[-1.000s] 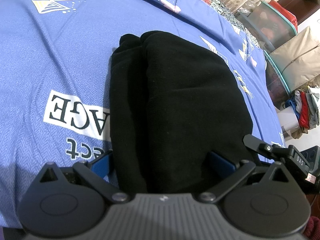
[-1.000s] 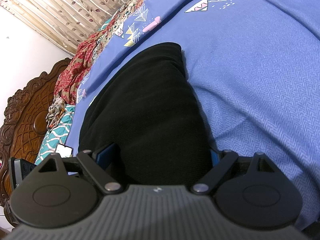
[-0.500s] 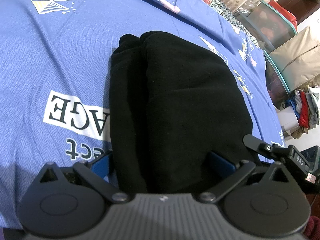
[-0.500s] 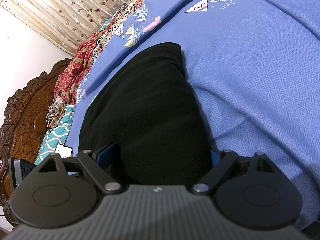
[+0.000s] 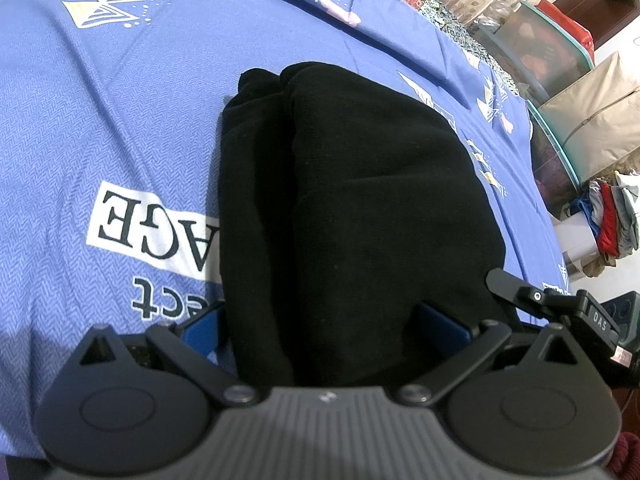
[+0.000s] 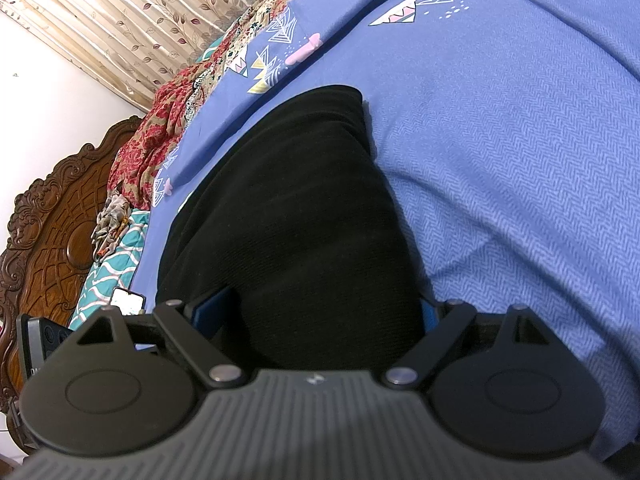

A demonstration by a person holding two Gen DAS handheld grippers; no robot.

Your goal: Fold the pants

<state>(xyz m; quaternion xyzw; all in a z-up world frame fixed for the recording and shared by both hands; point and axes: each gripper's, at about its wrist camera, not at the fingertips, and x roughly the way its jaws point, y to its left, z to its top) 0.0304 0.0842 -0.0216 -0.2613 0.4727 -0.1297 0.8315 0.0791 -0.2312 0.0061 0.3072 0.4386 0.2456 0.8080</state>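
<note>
On the bed (image 5: 120,128), spread with a blue printed sheet, black pants (image 5: 352,208) lie as a compact, thick bundle, layers stacked, one narrower fold showing along the left side in the left view. Bundle sits near the near edge of the bed, long axis running away toward the far side.

Left hand-held gripper (image 5: 320,328): blue fingers (image 5: 440,326) spread wide, one either side of the near end of the bundle, cloth bulging up between them. Whether the pads actually press the fabric, cannot tell; the fingers stand well apart, so no pinch.

Right hand-held gripper (image 6: 320,312): same story, fingers (image 6: 214,310) spread, straddling the near end of the pants (image 6: 288,220) from the other side. The right finger is mostly hidden behind cloth.

Judgement: both grippers bracket the thick end, probably either to square up the stack or to take hold for a last fold or a lift. Folding looks largely done.

Beyond: carved wooden headboard (image 6: 52,232), leaf-pattern curtain (image 6: 120,20), storage boxes (image 5: 560,60) and a clothes pile (image 5: 612,216) at the right.
</note>
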